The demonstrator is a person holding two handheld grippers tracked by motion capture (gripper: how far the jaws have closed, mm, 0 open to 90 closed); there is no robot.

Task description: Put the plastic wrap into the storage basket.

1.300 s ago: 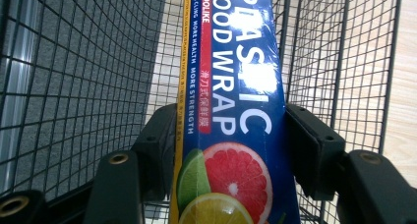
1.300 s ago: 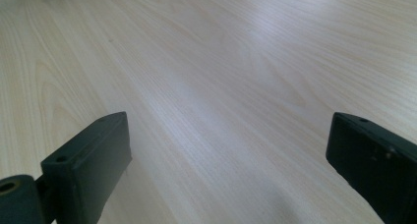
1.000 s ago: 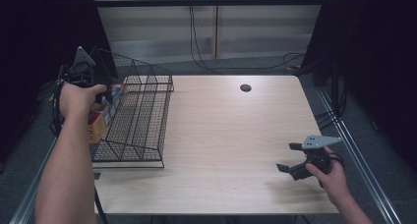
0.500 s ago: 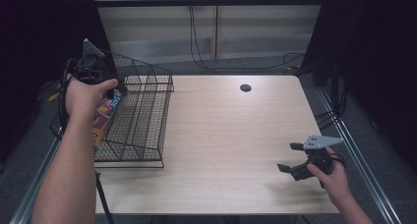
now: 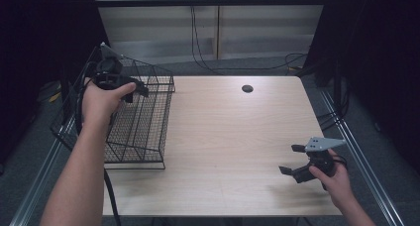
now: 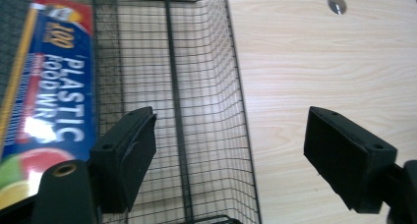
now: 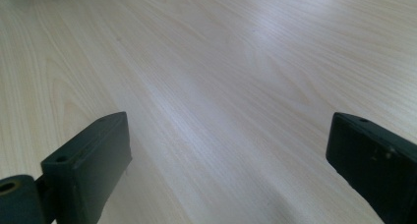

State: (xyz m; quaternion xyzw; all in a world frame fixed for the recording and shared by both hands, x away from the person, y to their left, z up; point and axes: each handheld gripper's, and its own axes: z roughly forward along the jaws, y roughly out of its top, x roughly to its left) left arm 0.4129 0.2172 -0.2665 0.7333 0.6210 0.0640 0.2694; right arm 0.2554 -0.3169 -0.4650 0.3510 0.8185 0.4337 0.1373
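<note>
The plastic food wrap box [image 6: 46, 86] lies beyond the far wall of the black wire basket [image 5: 141, 119], its long axis running alongside that wall. Above the basket, the left gripper [image 5: 130, 87] has just been opening its jaws, nothing between them. The right gripper [image 5: 292, 160] rests spread over bare table [image 5: 233, 137].

The right tongs [image 7: 228, 170] stand wide open over the tabletop [image 7: 221, 71]. One black jaw rises at the lower left, the other at the lower right, and between them is only pale wood with fine grain. A soft light patch lies on the wood. At the top left edge there is a small dark tip, too small to tell.
</note>
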